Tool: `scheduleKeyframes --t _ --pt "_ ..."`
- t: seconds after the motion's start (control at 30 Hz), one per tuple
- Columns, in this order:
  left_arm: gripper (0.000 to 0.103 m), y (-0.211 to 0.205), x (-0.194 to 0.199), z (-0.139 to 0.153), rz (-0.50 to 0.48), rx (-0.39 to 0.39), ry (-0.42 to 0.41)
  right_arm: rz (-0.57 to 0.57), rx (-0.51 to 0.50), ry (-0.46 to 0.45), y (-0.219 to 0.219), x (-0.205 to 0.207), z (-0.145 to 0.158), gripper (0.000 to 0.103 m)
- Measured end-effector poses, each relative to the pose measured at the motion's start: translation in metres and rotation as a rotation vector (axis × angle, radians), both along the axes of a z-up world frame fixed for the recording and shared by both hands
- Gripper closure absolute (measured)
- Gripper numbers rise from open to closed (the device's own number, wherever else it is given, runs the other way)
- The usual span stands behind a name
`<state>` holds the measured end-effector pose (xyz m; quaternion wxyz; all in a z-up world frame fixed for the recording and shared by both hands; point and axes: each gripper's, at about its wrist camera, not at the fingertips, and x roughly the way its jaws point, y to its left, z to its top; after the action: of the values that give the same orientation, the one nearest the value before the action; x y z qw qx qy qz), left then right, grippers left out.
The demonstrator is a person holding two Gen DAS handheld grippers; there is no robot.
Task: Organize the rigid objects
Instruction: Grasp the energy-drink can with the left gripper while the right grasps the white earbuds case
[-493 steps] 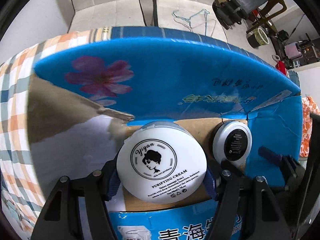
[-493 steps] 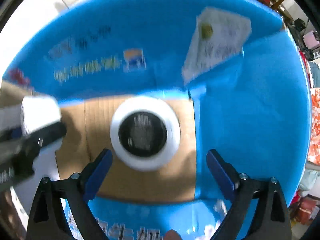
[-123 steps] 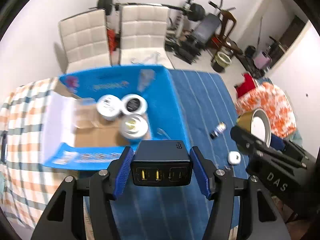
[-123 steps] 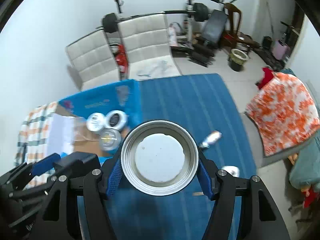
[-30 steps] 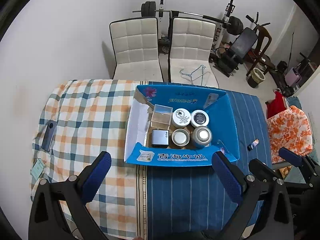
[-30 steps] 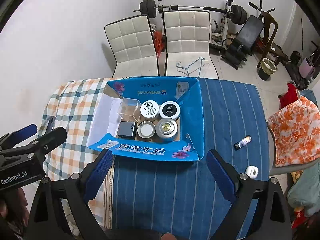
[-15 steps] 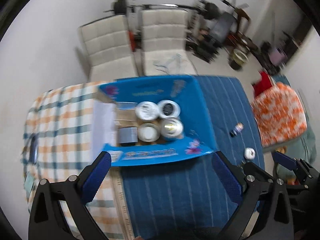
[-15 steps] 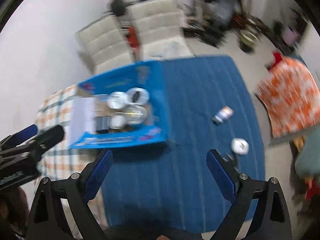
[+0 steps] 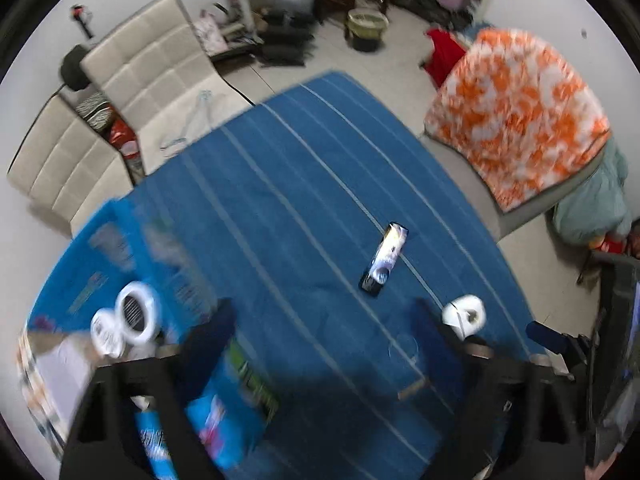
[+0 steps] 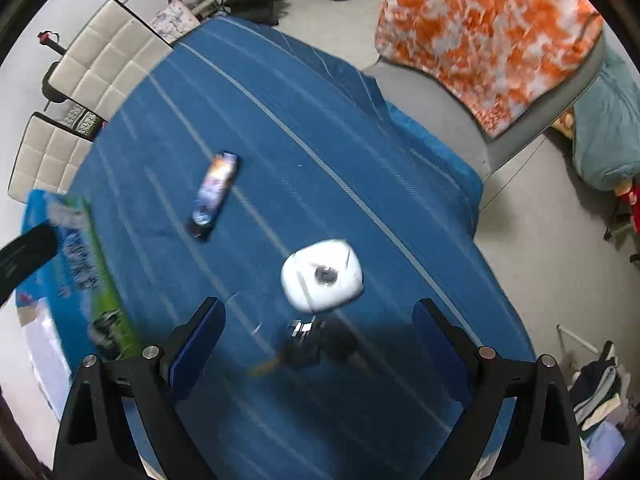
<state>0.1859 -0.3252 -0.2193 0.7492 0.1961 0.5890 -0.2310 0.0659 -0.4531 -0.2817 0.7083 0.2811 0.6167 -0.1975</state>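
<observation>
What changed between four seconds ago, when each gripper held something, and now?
Both grippers let go: the left gripper and right gripper, jaws open, now hang over the blue cloth. The left jaws have just been closing, nothing between them. The tube and white case lie unmoved.

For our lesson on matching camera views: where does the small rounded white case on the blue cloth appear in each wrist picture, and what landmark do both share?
Left wrist view: white case at lower right, beside the right-hand finger.
Right wrist view: white case near the centre, above the open fingers.
Shared landmark: the dark printed tube lying on the blue striped cloth.
</observation>
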Motion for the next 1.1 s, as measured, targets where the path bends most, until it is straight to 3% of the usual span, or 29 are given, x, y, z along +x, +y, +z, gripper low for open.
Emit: scheduleKeyframes --t 0.03,0.13,0.23,0.33,0.5,0.6,0.63,0.67,0.7,0.9,1.1 --pt "0.04 -0.007 0.004 -0.011 -0.01 0.012 0.024 0.003 0.001 0.008 -0.002 0.004 -0.008 0.006" --pt "0.04 -0.027 0.015 -0.049 -0.041 0.049 0.099 0.024 -0.01 0.021 -0.002 0.015 -0.027 0.011" --pt "0.04 -0.042 0.017 -0.075 -0.076 0.087 0.137 0.055 -0.002 0.082 0.0 0.024 -0.051 0.04" --pt "0.04 -0.052 0.017 -0.093 -0.109 0.103 0.172 0.082 -0.049 0.102 0.001 0.024 -0.055 0.042" --pt "0.04 -0.071 0.022 -0.124 -0.143 0.139 0.244 0.073 -0.035 0.117 -0.01 0.021 -0.058 0.042" --pt "0.049 -0.08 0.017 -0.123 -0.184 0.146 0.189 0.091 -0.044 0.138 -0.01 0.025 -0.059 0.042" --pt "0.059 -0.081 0.015 -0.121 -0.186 0.139 0.186 0.096 -0.049 0.143 -0.009 0.027 -0.059 0.042" --pt "0.076 -0.08 0.015 -0.119 -0.18 0.134 0.178 0.097 -0.052 0.147 -0.008 0.028 -0.059 0.042" --pt "0.078 -0.08 0.014 -0.117 -0.177 0.133 0.17 0.097 -0.054 0.15 -0.008 0.028 -0.059 0.042" --pt "0.08 -0.058 0.01 -0.112 -0.122 0.136 0.137 0.103 -0.073 0.157 -0.004 0.03 -0.054 0.042" --pt "0.08 -0.034 0.006 -0.094 -0.059 0.081 0.141 0.115 -0.098 0.123 0.006 0.029 -0.035 0.042"
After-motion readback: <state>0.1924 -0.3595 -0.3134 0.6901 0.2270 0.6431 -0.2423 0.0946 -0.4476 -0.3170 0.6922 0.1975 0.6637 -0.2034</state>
